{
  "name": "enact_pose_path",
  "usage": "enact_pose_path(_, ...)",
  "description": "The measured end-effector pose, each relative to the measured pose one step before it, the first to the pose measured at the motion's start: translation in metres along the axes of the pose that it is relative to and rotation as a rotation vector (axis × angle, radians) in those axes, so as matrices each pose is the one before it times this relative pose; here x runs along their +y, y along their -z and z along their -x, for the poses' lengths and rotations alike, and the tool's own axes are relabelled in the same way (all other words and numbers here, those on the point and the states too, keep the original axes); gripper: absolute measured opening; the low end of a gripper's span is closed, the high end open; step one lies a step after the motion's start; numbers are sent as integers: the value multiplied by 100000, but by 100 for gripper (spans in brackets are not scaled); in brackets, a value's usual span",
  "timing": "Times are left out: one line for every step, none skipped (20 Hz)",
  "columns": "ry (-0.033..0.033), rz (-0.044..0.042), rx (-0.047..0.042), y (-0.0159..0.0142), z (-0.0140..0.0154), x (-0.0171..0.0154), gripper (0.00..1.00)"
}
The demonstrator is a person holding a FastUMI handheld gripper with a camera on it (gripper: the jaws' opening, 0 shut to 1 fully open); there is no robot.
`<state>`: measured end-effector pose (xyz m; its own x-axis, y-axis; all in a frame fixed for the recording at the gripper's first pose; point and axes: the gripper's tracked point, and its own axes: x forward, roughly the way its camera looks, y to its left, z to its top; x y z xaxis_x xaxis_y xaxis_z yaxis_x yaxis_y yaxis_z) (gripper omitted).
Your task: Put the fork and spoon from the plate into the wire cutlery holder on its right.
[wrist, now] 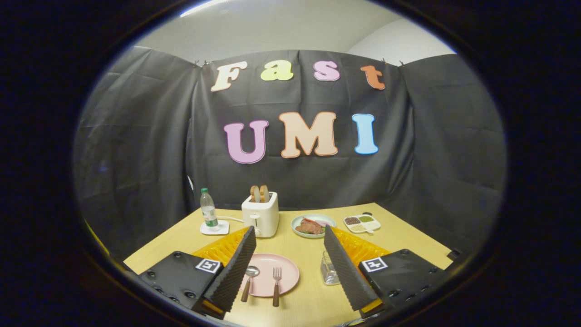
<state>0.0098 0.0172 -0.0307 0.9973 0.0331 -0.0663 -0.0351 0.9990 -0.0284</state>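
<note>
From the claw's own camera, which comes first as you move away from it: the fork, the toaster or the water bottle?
The claw is open, its fingers either side of the pink plate.
1. Fork: nearest, on the plate between the fingers.
2. Toaster: beyond the plate, mid-table, with bread in its slots.
3. Water bottle: farthest, near the back edge, left of the toaster, though only slightly farther.

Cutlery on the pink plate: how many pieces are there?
2: a spoon and a fork lie side by side on the pink plate, between the open gripper fingers.
</note>
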Motion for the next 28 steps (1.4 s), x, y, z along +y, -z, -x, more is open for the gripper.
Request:
enact_pose_path(-549, 126, 720, 321, -95, 150, 96)
enact_pose_path(-777, 276, 532, 300, -55, 157, 96)
enact_pose_path(-729, 382, 831, 542, -159, 100, 96)
enact_pose_path(-873, 45, 1709, 771, -159, 73, 96)
enact_pose_path(-1396, -426, 1943, 958, -194, 208, 96)
enact_pose_path(-2003, -869, 1594, 748, -181, 324, 96)
enact_pose_path(-2204, -988, 1495, 745, -187, 322, 96)
enact_pose_path(-1937, -390, 1725, 837, -275, 249, 96)
enact_pose_path(-1349, 539, 2018, 1019, -310, 3, 96)
enact_pose_path(-962, 1282, 2115, 947, -290, -77, 96)
enact_pose_path(-963, 1770, 2587, 1103, -329, -146, 96)
enact_pose_path(-1176, 1883, 2768, 1174, -427, -8, 96)
enact_pose_path(-1476, 1345, 2616, 1103, -328, 102, 96)
enact_pose_path(-1475, 842, 2108, 955, -330, 147, 96)
enact_pose_path(-1295, 1009, 1993, 969, -540, 43, 96)
enact_pose_path(-1023, 1446, 2273, 1034, -552, 132, 96)
enact_pose_path(-918, 1788, 2081, 1218, -326, 70, 96)
enact_pose_path(-537, 1925, 1626, 902, -514, 101, 96)
enact_pose_path(-320, 1726, 1397, 954, -486, 27, 96)
enact_pose_path(-160, 1060, 1517, 849, -519, 62, 96)
enact_pose_path(-227, 127, 1686, 1093, -603, -9, 96)
enact_pose_path(-296, -540, 1573, 761, -475, 134, 97)
enact_pose_path(-54, -773, 1658, 792, -333, 147, 97)
enact_pose_path(259, -157, 1412, 534, -420, 71, 97)
enact_pose_path(584, 421, 831, 444, -370, 21, 97)
enact_pose_path(6, 629, 604, 286, -377, 104, 97)
enact_pose_path(-143, 559, 723, 345, -267, 110, 97)
enact_pose_path(-213, 413, 583, 180, -340, 100, 96)
